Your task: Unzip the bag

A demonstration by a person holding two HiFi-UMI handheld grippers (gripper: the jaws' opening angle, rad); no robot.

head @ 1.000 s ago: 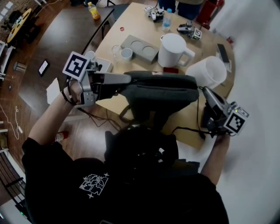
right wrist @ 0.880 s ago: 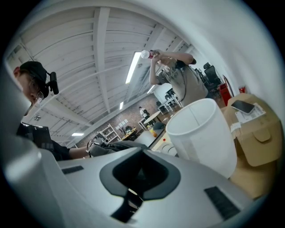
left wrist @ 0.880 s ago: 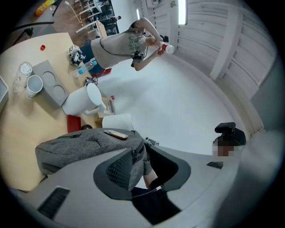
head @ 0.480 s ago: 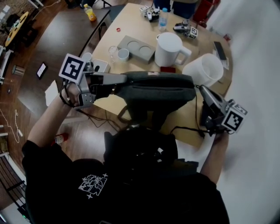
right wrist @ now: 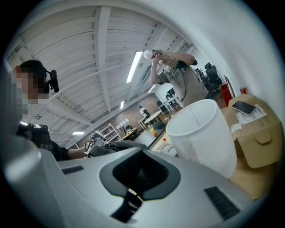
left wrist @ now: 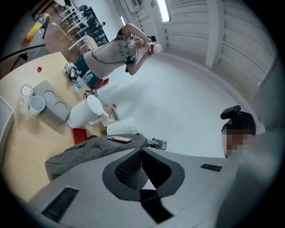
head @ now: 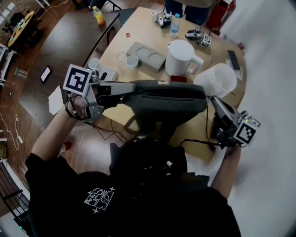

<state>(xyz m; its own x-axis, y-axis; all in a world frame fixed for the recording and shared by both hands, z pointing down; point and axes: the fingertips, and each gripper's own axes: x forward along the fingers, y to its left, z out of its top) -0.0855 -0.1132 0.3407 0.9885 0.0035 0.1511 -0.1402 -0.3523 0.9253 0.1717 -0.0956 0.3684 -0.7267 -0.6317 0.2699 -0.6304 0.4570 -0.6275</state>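
The table (head: 138, 32) is of pale wood with a rounded edge. It stands between a dark wooden floor (head: 64, 41) on the left of the head view and a white floor on the right. On the table are a white pitcher (head: 181, 58), a white bucket (head: 217, 79), a grey tray (head: 147, 50) with two round hollows, a white cup (head: 132, 61) beside a glass (head: 121, 57), a water bottle (head: 175, 25) and a phone (head: 232, 60). The gripper views show a white ribbed wall, a ceiling light (left wrist: 164, 9) and a standing person (left wrist: 118, 49) who drinks from a bottle. The bag (head: 166, 99) is at the near edge of the table, in front of the pitcher and the bucket, stretched crosswise between the two grippers. I cannot tell if it rests on the wood. It is long, of dark grey fabric, with a seam line along its length and a small tan label (left wrist: 119, 139) on top. A strap (head: 132, 122) hangs in a loop under it. The left gripper (head: 127, 88) has just been closing its jaws, and they now pinch the left end of the bag. The right gripper (head: 212, 99) has its jaws pressed together on the right end.
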